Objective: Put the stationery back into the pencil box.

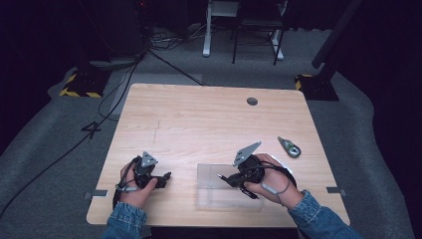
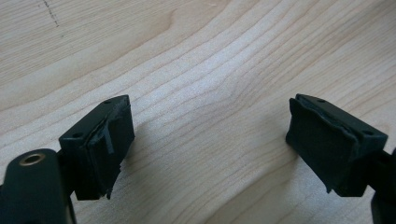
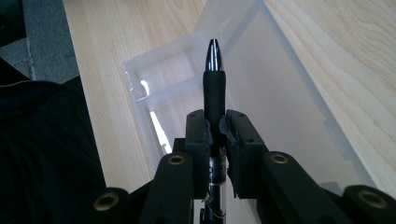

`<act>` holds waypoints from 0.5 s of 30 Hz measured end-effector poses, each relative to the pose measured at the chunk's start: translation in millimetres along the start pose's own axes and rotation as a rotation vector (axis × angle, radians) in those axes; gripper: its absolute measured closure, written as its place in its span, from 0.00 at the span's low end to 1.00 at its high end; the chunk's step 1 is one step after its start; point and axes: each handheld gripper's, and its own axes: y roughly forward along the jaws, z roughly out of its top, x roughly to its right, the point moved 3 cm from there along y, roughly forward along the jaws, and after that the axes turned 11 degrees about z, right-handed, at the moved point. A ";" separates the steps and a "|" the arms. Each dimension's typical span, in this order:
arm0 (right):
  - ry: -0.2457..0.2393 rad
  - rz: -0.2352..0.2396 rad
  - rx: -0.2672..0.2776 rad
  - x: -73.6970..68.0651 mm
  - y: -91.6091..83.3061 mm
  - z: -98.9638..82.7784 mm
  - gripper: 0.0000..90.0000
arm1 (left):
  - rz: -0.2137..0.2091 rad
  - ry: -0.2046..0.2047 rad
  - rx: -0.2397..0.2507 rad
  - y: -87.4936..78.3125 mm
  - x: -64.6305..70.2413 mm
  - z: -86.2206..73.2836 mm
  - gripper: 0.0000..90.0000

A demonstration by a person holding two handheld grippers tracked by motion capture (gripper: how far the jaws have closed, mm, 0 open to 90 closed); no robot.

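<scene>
Right gripper (image 3: 215, 135): its jaws are clamped on a black pen (image 3: 214, 88), one pad pressed to each side of the barrel.
Pen: it runs lengthwise between the fingers, the dark rubber grip and shiny pointed tip sticking out ahead of the fingertips, the silver part of the barrel passing back behind them.
Clear plastic box (image 3: 280, 102): open, lying just ahead of and beneath the right fingertips; the pen tip hangs over its inner compartment, and whether the tip touches the plastic cannot be told.
Box in the high view (image 1: 219, 191): on the table's near edge, under the right gripper (image 1: 230, 178), with the pen tip pointing away from that hand toward the person's left side.
Left gripper (image 2: 205, 140): jaws stand wide apart with nothing between the pads; bare wood lies between and ahead of the fingers.
Left gripper in the high view (image 1: 161, 178): held low over the table (image 1: 199, 119), well apart from the box, fingertips pointing toward it.
Small grey tool (image 1: 289, 147): on the table beyond the right hand, behind the right fingers and apart from them.
</scene>
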 end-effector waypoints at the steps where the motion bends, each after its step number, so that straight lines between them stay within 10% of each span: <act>1: 0.005 0.008 -0.001 0.2 2.2 -1.1 0.89 | 0.000 0.000 0.000 0.0 0.0 0.0 0.17; 15: 0.017 0.029 -0.027 2.7 18.8 -8.9 0.89 | 0.000 0.001 0.000 0.0 -0.1 0.0 0.17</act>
